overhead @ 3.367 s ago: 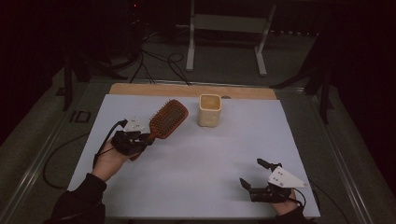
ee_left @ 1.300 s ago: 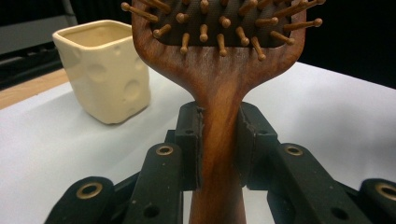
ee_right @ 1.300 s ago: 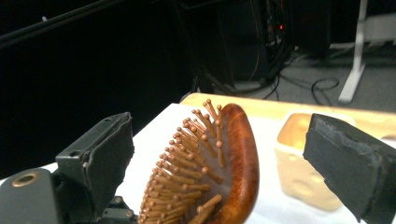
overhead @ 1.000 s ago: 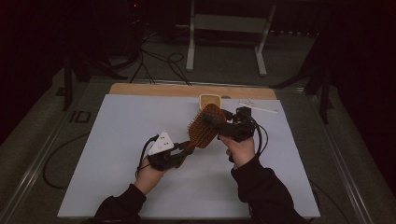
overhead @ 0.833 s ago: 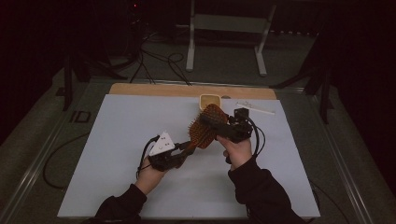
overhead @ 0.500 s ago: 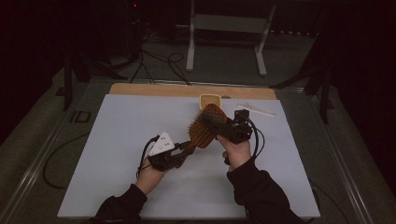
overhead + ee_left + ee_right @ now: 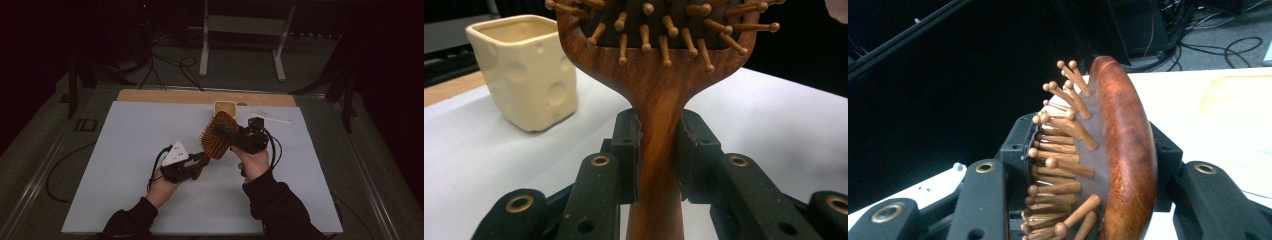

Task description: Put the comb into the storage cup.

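Both forearms come in from the bottom of the high view in dark sleeves and meet near the middle of the table. The left hand (image 7: 162,186) holds the left gripper (image 7: 196,165) low, pointing up and to the right, its grey three-cornered plate on top. Its jaws are clamped on the handle of the hairbrush (image 7: 659,90), one pad on each side of the neck. The right hand (image 7: 255,161) is raised higher, its wrist bent, with the right gripper (image 7: 225,132) pointing left. Its jaws have just been closing and now press on the hairbrush head, one on the bristle side, one on the back.
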The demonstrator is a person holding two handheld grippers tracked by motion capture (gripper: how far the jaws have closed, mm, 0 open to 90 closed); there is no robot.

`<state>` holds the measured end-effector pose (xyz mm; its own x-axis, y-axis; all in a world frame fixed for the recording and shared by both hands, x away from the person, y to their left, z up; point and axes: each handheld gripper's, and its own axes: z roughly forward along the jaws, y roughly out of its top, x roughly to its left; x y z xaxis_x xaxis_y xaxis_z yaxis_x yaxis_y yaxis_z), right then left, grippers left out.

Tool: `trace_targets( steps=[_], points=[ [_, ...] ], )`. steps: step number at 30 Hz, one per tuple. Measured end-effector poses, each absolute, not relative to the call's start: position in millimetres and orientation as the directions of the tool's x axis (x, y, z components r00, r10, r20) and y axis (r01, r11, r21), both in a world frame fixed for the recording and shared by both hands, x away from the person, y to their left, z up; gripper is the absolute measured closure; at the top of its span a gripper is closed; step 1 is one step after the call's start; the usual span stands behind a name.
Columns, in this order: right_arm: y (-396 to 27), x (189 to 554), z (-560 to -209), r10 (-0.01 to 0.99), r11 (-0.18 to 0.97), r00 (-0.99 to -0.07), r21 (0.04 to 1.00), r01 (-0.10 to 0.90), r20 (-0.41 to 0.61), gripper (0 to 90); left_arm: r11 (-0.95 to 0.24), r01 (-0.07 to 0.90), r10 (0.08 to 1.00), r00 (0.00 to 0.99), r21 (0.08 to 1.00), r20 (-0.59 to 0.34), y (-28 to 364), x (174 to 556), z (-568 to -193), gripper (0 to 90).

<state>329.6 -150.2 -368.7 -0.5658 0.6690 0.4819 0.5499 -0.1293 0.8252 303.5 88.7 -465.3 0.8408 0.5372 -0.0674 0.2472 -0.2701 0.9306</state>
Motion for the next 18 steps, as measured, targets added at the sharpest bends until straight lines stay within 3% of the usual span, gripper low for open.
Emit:
trace_targets(
  steps=[6, 8, 9, 10, 11, 17, 18],
  points=[
    [-150, 330, -361, 0.664, -0.102, -0.594, 0.841, 0.531, 0.455, 51.9, -0.258, 0.271, 0.513, 0.852, 0.927, -0.106, 87, 307, -461, 71.1],
    [-151, 330, -360, 0.663, -0.096, -0.602, 0.848, 0.521, 0.445, 52.0, -0.265, 0.278, 0.511, 0.853, 0.923, -0.111, 86, 308, -460, 58.9],
    [-151, 330, -358, 0.664, -0.092, -0.606, 0.852, 0.515, 0.438, 52.0, -0.268, 0.288, 0.516, 0.849, 0.919, -0.116, 85, 309, -459, 58.9],
    [-153, 330, -355, 0.654, -0.101, -0.613, 0.855, 0.509, 0.443, 52.0, -0.273, 0.298, 0.514, 0.849, 0.914, -0.123, 85, 310, -459, 46.5],
    [-155, 330, -352, 0.65, -0.109, -0.616, 0.857, 0.503, 0.444, 52.0, -0.274, 0.302, 0.519, 0.846, 0.913, -0.124, 85, 310, -459, 41.2],
    [-160, 330, -337, 0.664, -0.091, -0.639, 0.89, 0.447, 0.389, 51.9, -0.294, 0.332, 0.516, 0.845, 0.896, -0.144, 90, 312, -459, 15.0],
    [-161, 331, -336, 0.66, -0.087, -0.644, 0.891, 0.446, 0.386, 51.9, -0.292, 0.337, 0.511, 0.846, 0.895, -0.152, 91, 311, -459, 14.6]
  ],
)
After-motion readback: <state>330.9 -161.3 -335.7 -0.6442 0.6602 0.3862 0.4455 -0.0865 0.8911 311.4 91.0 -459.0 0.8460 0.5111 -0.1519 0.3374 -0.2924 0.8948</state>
